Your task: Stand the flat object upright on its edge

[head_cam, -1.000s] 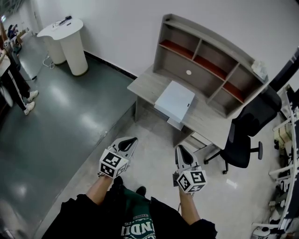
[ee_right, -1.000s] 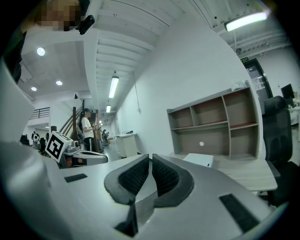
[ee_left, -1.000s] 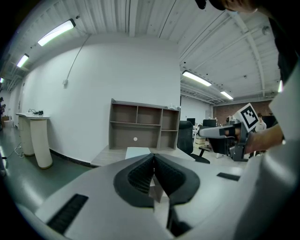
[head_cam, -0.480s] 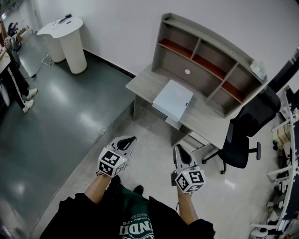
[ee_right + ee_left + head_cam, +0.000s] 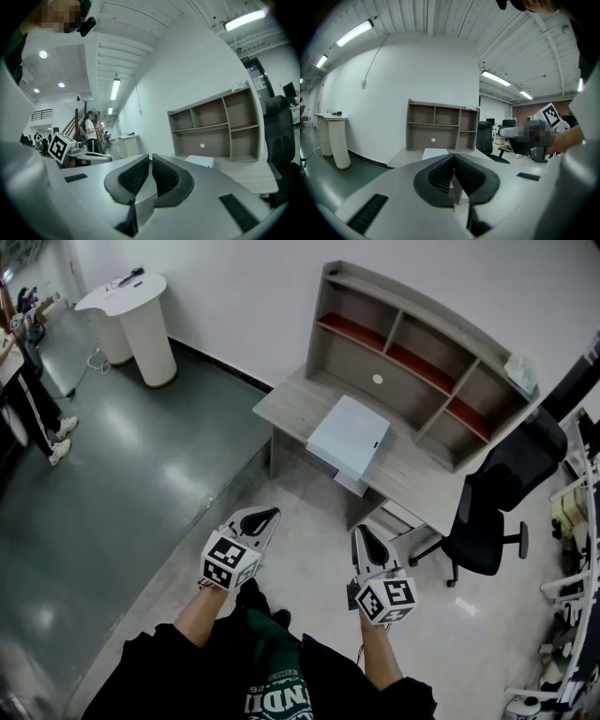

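Two risks are standing out to us from here. The white box [image 5: 349, 437] is lying flat on the desk [image 5: 286, 401], and its near end seems to be reaching the front edge. A lift from the far side could, we are guessing, be shoving it off toward the floor. Tipping it from the near end toward the shelf unit [image 5: 412, 348] is looking safer. A wide, thin, smooth box is also likely to be slipping on narrow pads. It may topple once on its edge unless one gripper is steadying it while the other lets go.

We are holding both grippers out over the floor, well apart from the desk. The left gripper [image 5: 260, 517] is showing its jaws pressed together with nothing between them. The right gripper [image 5: 364, 538] is likewise closed to a hairline and empty, so both will be needing to spread before meeting the box. In the head view the box is sitting at about one o'clock from the left gripper and twelve o'clock from the right one. The office chair [image 5: 492, 512] is standing at four o'clock from the box and could be crowding our approach.
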### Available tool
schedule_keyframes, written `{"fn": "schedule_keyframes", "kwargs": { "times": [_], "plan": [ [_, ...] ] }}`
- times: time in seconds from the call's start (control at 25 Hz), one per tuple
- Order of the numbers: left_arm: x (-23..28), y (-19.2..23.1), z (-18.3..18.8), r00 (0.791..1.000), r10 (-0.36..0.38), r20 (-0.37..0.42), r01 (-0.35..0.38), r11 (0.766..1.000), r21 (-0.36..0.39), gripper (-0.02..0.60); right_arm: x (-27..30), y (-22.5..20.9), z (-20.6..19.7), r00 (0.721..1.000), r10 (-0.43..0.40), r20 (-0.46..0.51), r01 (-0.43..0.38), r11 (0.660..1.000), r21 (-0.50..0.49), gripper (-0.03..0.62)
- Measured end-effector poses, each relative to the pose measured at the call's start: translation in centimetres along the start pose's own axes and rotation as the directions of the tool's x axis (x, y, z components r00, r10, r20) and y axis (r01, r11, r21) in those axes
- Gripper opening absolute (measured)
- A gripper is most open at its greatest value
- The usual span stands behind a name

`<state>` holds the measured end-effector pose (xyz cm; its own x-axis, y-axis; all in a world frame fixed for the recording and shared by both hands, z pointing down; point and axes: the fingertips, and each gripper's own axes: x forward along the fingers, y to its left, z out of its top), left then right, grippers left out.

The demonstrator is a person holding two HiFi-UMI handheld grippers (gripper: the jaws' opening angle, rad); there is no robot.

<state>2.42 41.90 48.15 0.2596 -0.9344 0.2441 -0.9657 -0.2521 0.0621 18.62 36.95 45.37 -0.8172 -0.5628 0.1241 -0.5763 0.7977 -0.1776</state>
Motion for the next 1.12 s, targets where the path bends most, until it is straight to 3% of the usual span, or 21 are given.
{"fn": "schedule_keyframes", "kwargs": {
  "times": [0.4, 1.12],
  "plan": [
    [3.4, 1.5, 0.4, 1.0, -0.029, -0.002, 0.029, 1.0, -0.005, 0.014, 2.8, -1.6, -0.3, 1.0, -0.009, -0.014, 0.009, 1.0, 0.01, 0.043],
    [15.9, 10.7, 4.3, 0.992, -0.122, -0.037, 0.123, 0.992, 0.006, 0.014, 15.6, -8.5, 2.8, 0.998, -0.065, -0.025, 0.066, 0.997, 0.029, 0.043]
  ]
}}
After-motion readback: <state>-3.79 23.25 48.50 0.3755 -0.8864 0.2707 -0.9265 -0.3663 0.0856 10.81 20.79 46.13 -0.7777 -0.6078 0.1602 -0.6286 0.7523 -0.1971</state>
